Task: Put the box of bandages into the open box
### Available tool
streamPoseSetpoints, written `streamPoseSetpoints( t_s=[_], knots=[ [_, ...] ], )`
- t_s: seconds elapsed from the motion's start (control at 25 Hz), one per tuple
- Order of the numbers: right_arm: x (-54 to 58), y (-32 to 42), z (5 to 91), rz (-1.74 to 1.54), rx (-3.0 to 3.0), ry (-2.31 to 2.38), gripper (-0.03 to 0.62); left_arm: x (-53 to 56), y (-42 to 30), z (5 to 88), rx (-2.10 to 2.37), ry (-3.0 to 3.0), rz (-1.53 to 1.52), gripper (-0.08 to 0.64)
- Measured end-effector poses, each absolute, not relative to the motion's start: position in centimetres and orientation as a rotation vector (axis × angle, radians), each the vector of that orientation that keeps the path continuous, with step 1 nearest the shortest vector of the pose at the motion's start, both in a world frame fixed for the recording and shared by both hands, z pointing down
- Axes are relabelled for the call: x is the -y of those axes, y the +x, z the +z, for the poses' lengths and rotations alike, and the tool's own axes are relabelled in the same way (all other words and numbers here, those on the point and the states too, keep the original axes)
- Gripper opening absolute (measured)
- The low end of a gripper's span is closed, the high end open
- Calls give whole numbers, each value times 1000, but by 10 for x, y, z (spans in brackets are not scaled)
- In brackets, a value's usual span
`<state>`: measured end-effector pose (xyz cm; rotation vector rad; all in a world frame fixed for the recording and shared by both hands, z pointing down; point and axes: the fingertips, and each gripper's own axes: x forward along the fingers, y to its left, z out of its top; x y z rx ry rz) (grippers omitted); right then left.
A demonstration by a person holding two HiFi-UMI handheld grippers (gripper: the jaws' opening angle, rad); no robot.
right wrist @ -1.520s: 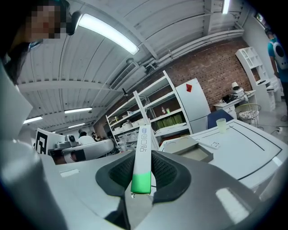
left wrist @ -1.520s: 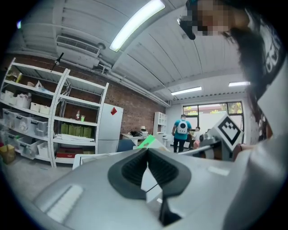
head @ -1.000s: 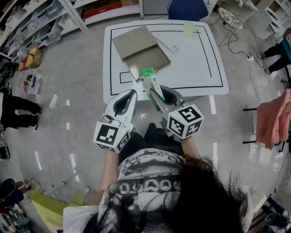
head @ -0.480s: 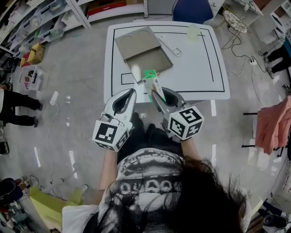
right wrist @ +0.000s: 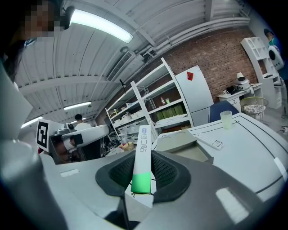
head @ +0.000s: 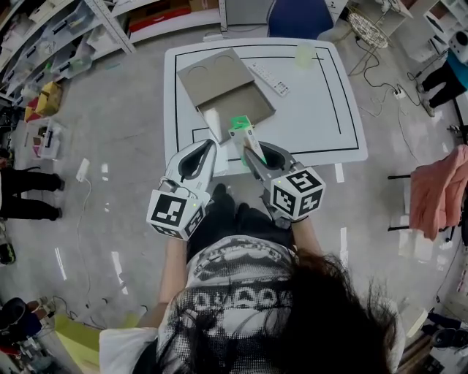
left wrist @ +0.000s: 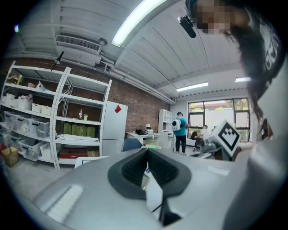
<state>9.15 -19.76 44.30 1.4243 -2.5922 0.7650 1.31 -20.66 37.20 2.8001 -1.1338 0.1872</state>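
Observation:
The box of bandages (head: 243,134), a slim white carton with a green end, stands upright in my right gripper (head: 248,150), which is shut on it just above the table's near edge. In the right gripper view the pads (right wrist: 165,173) press the carton (right wrist: 142,157) from both sides. The open box (head: 241,98), a shallow brown cardboard tray with its lid folded back, lies on the white table (head: 322,117) just beyond the carton, and shows again in the right gripper view (right wrist: 184,143). My left gripper (head: 212,150) hovers beside the right one, jaws together and holding nothing (left wrist: 146,173).
A remote control (head: 269,73) and a pale plastic cup (head: 305,52) lie on the table behind the open box. A blue chair (head: 300,16) stands at the far side. Shelving (head: 66,36) lines the left, and a person's legs (head: 29,175) stand nearby.
Only the head camera has drifted a little. Both grippers keep their places, and the right one still holds the bandage box.

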Motion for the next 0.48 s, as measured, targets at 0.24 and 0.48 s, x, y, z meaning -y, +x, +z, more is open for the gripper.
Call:
streamPoseSetpoints(
  t_s=[0.24,0.48],
  knots=[
    [229,83,460,755,2543,1383,95,230,2,373,1091,2813,197,0],
    [274,74,483,740,2489,1296,95,259,-12,371,1056,2827,190,0]
  ],
)
